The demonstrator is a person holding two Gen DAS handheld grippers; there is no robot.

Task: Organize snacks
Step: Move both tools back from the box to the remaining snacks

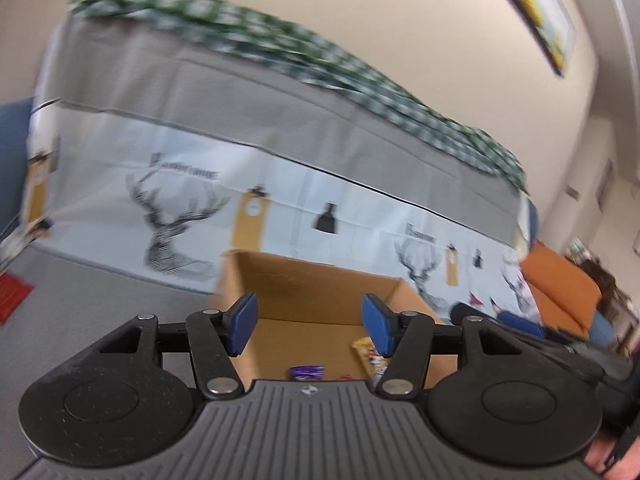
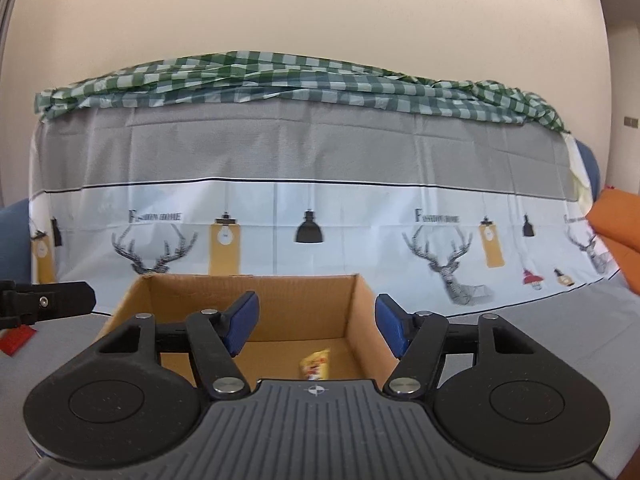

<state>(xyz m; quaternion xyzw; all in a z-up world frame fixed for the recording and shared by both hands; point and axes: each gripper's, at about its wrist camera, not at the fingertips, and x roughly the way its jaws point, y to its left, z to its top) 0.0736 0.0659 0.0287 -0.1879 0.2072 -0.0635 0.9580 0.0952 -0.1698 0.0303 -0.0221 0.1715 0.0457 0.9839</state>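
An open cardboard box (image 1: 312, 280) stands on the grey cloth; it also shows in the right wrist view (image 2: 248, 292). Inside lie a yellow snack packet (image 1: 366, 350), also seen in the right wrist view (image 2: 316, 364), and a purple packet (image 1: 306, 372). My left gripper (image 1: 310, 326) is open and empty, above the box's near side. My right gripper (image 2: 316, 328) is open and empty, in front of the box. A red packet (image 1: 12, 296) lies on the cloth at far left; it also shows in the right wrist view (image 2: 16, 338).
A sofa back draped with a deer-print cloth (image 2: 300, 200) and a green checked cloth (image 2: 280, 76) rises behind the box. An orange cushion (image 2: 616, 224) sits at right. The other gripper's body shows at the left edge of the right wrist view (image 2: 44, 302).
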